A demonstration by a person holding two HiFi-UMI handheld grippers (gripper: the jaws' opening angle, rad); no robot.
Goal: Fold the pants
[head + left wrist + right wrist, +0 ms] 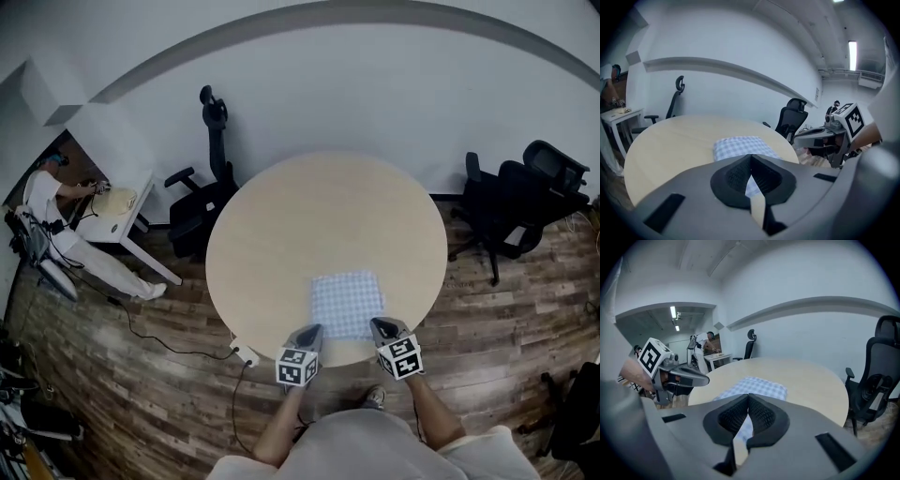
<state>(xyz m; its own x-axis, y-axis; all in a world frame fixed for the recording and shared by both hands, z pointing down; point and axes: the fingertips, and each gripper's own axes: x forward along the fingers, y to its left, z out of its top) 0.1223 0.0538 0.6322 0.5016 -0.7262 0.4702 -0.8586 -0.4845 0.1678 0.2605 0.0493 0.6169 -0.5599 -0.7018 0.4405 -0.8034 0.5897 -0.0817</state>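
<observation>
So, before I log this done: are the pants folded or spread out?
Folded: the checked pants lie as one compact flat rectangle at the near edge of the round table, no legs showing.

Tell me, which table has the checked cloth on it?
The big round table; the folded checked pants lie at its near edge. The small white desk at left bears none.

The left tongs (310,330) and right tongs (383,324) are held side by side, angled slightly downward, jaws together, empty.
</observation>
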